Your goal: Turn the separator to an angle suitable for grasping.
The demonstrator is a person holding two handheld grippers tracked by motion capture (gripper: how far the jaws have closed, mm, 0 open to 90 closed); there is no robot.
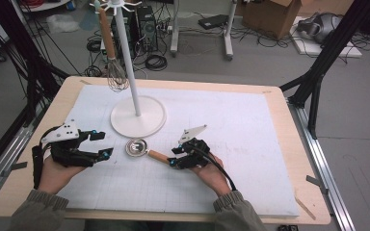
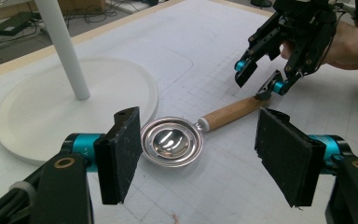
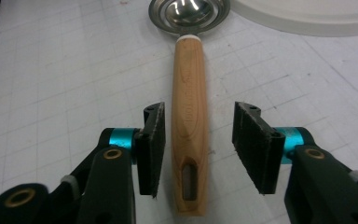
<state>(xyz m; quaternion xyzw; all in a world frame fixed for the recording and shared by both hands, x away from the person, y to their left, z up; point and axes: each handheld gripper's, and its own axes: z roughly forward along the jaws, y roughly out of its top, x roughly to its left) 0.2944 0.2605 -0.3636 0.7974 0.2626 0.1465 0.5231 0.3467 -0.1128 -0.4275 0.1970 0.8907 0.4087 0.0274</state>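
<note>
A small metal scoop [image 1: 137,147] with a wooden handle [image 1: 158,155] lies flat on the white grid mat, its bowl beside the stand's base. My right gripper [image 1: 173,158] is low over the handle's end. In the right gripper view the handle [image 3: 189,93] runs between the two pads of that gripper [image 3: 198,140]; there is a narrow gap on the left and a wider one on the right, so it is open. My left gripper [image 1: 104,144] rests left of the bowl, open and holding nothing. From the left gripper view [image 2: 196,140] the bowl [image 2: 170,141] lies just beyond the jaws.
A white stand with a round base [image 1: 138,117] and a tall pole stands behind the scoop. A wire whisk [image 1: 115,72] hangs from its top hooks. The white mat [image 1: 250,144] covers most of the wooden table [image 1: 313,202].
</note>
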